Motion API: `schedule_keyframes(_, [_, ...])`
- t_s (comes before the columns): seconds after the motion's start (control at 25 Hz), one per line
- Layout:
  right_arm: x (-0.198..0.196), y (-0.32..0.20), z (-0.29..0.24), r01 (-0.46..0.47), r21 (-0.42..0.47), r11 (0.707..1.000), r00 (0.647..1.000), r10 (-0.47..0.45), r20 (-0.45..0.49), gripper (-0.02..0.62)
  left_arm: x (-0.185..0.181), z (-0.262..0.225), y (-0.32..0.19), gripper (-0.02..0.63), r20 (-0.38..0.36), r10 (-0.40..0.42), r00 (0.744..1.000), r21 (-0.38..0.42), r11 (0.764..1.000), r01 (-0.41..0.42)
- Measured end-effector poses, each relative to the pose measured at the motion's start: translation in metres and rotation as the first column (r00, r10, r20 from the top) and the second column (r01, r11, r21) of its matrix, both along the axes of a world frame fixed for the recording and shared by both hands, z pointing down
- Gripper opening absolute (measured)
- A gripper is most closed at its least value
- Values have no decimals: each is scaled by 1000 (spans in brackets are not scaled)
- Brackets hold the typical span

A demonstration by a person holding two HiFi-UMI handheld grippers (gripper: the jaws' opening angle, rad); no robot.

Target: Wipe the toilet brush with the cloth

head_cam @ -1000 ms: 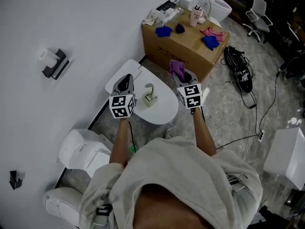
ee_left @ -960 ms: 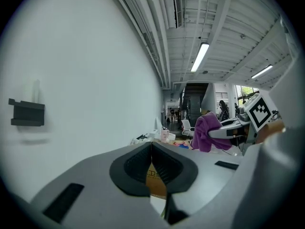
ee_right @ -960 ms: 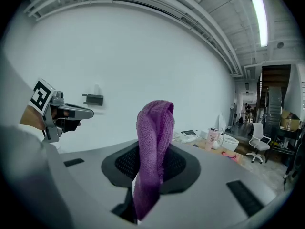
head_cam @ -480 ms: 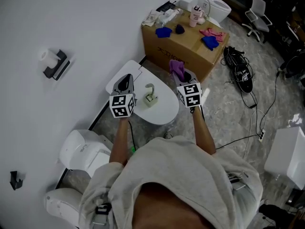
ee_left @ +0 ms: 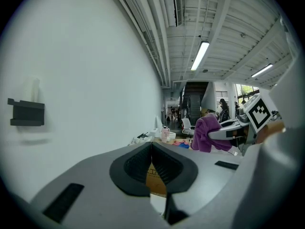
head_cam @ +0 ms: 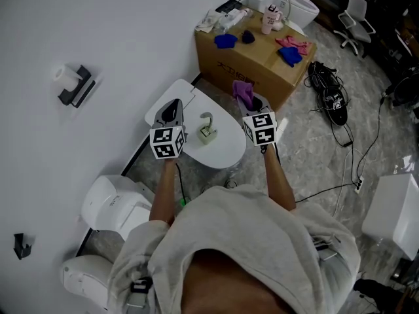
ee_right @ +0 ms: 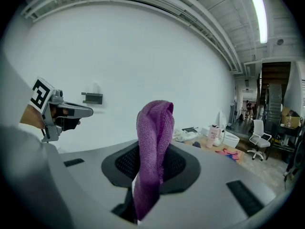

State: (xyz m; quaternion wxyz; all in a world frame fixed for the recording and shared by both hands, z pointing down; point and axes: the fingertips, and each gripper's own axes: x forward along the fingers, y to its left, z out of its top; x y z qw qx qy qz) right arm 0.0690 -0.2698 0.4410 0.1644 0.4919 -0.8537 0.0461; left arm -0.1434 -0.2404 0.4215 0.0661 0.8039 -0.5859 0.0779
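A small toilet brush [head_cam: 207, 131] with a curved handle stands in its pale holder on the round white table [head_cam: 226, 152], between my two grippers. To the brush's left, my left gripper [head_cam: 172, 108] hovers over the table, shut and empty; its jaws meet at the tips [ee_left: 151, 145]. On the brush's right, my right gripper [head_cam: 249, 101] is shut on a purple cloth [head_cam: 243, 93]. In the right gripper view the cloth [ee_right: 153, 142] rises folded from between the jaws. The cloth [ee_left: 207, 132] also shows in the left gripper view. The brush is not in either gripper view.
A cardboard box [head_cam: 252, 61] beyond the table carries blue and pink cloths, a pink bottle [head_cam: 270, 22] and other small items. A white toilet [head_cam: 114, 205] is at the lower left. A paper holder [head_cam: 75, 87] hangs on the wall. Cables [head_cam: 330, 100] lie on the floor.
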Motion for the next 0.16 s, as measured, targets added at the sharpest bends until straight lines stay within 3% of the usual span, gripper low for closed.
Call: schedule_keyframes(0.16, [-2,-2,2,-1,-8,1000,1000,1,-2,101,-4,1,-2,20,-3,-4,1000,-5,1000,4])
